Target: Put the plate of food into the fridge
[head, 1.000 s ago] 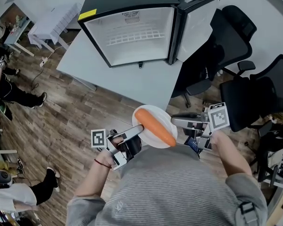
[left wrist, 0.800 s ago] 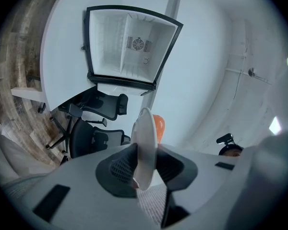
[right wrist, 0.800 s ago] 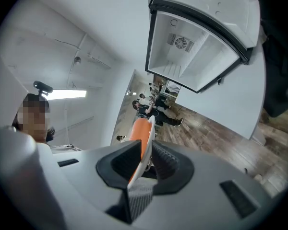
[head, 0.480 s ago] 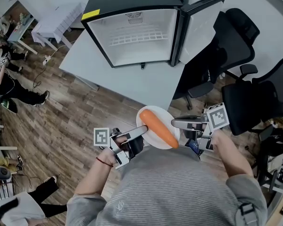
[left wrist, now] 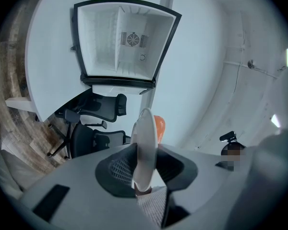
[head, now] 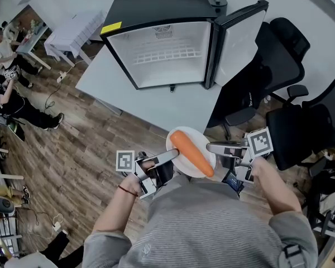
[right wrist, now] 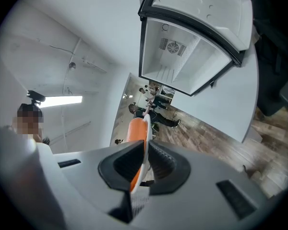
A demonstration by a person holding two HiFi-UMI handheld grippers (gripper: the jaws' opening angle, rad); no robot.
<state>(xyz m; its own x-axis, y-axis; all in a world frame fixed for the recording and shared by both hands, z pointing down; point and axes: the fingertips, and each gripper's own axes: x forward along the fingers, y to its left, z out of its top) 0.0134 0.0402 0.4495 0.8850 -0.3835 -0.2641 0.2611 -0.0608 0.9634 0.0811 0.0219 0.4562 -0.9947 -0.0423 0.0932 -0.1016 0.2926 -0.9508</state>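
A white plate [head: 177,156] carrying a long orange carrot [head: 192,152] is held level in front of the person's chest. My left gripper [head: 167,157] is shut on its left rim; in the left gripper view the plate [left wrist: 145,147] stands edge-on between the pads, with the carrot [left wrist: 159,126] behind. My right gripper [head: 213,147] grips the right rim, its jaws closing onto the plate [right wrist: 145,128] beside the carrot [right wrist: 135,131]. The black fridge [head: 167,52] stands on the table ahead, with its door [head: 237,38] swung open to the right and its white inside bare.
The fridge sits on a pale table [head: 173,102] whose corner points toward the plate. Black office chairs [head: 279,54] [head: 312,116] crowd the right side. People [head: 5,94] and another table [head: 72,29] are at the far left on the wood floor.
The plate and both grippers have shifted slightly right and down in the head view. The fridge has slid lower and right in frame. The people at left have moved.
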